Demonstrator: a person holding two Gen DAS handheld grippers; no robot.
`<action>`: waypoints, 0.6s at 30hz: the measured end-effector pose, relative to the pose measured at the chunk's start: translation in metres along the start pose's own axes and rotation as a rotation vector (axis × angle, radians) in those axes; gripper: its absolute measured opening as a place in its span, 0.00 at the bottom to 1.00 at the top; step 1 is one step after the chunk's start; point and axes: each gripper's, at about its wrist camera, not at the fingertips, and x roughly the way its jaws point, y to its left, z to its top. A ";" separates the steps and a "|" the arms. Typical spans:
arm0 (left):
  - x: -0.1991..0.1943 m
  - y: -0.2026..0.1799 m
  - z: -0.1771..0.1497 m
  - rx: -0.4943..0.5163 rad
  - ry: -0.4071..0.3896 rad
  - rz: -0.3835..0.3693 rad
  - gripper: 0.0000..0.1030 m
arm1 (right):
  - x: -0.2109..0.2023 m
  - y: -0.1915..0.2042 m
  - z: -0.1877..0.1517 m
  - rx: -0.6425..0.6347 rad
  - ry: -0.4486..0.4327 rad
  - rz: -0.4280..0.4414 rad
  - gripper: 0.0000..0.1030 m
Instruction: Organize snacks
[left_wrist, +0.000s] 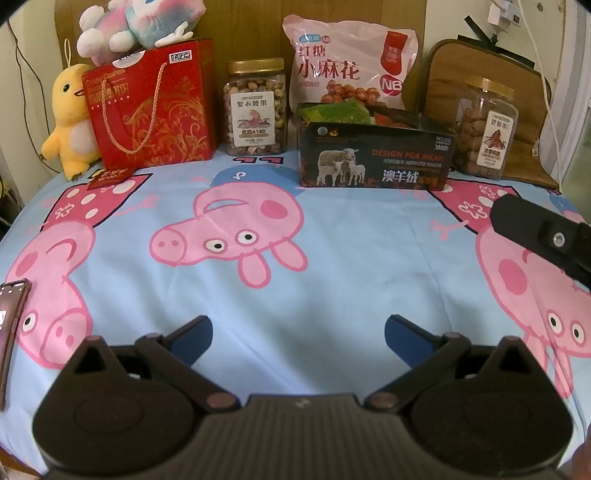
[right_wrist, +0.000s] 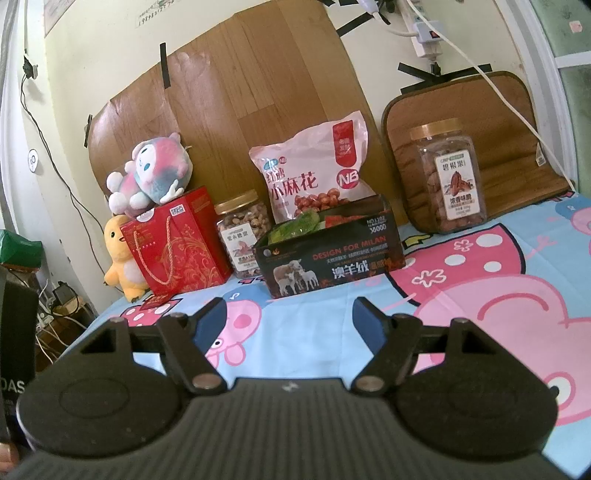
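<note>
Both grippers, left gripper (left_wrist: 298, 338) and right gripper (right_wrist: 289, 325), are hovering spread and empty over the bedsheet (left_wrist: 332, 266). The pecan jar (right_wrist: 448, 177) is standing at the far right edge; approach it level, jaws straddling its body.

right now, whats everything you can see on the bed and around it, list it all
nut jar: 1, clear with gold lid, back row, between red box and black box
pecan jar: 1, clear with gold lid, far right, against brown cushion
snack bag: 1, pink, upright behind black box
black box: 1, open top, green and red packets inside, centre
red gift box: 1, rope handle, back left
yellow chick plush: 1, left of red box
pink plush: 1, on top of red box
brown cushion: 1, back right
phone: 1, left edge
bedsheet: 1, blue with pink pigs
left gripper: open, empty
right gripper: open, empty
</note>
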 end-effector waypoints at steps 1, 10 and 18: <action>0.000 0.000 0.000 0.000 0.001 -0.001 1.00 | 0.000 0.001 -0.001 -0.001 0.001 0.000 0.75; 0.002 0.001 0.001 -0.004 0.003 -0.003 1.00 | 0.002 0.002 -0.004 -0.001 0.010 0.000 0.75; 0.002 0.001 0.001 -0.004 0.001 -0.004 1.00 | 0.005 0.001 -0.003 0.001 0.016 0.000 0.75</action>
